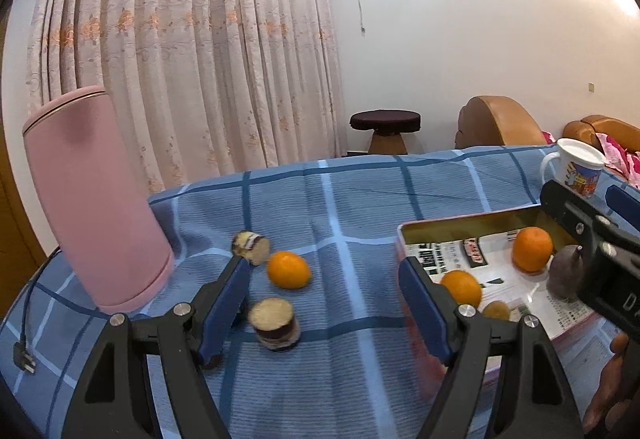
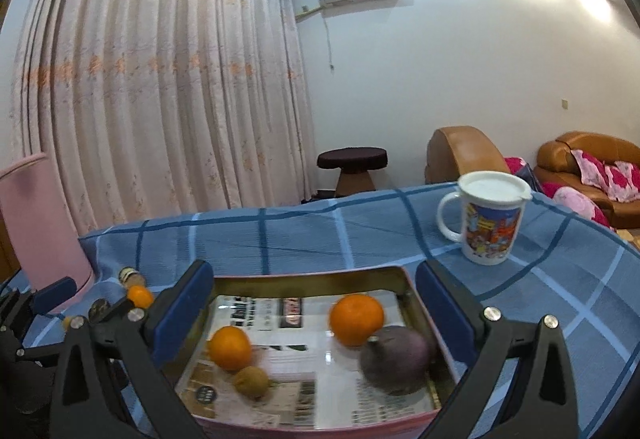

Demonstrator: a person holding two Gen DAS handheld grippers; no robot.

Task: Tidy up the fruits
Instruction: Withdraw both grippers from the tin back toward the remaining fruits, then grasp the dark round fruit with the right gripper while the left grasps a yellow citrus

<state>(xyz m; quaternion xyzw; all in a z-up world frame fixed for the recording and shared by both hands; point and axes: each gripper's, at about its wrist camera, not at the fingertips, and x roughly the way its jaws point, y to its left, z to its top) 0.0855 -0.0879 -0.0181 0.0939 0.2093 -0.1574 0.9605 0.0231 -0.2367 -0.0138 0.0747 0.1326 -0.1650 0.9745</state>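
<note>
A shallow metal tray [image 2: 308, 276] lined with printed paper sits on the blue checked cloth; it also shows in the left wrist view [image 1: 452, 220]. It holds two oranges [image 2: 356, 319] [image 2: 230, 347], a small brown kiwi [image 2: 251, 381] and a dark purple fruit [image 2: 396, 359]. On the cloth left of the tray lie an orange [image 1: 289, 269] and two cut sugarcane pieces [image 1: 275, 323] [image 1: 251, 246]. My left gripper [image 1: 322, 313] is open and empty above the cloth, near the closer cane piece. My right gripper [image 2: 314, 319] is open and empty over the tray.
A tall pink cylinder [image 1: 94, 199] stands at the left with a black plug and cord [image 1: 22, 353]. A lidded printed mug [image 2: 486, 217] stands behind the tray at the right. A stool [image 1: 386, 129] and brown sofas stand beyond the table.
</note>
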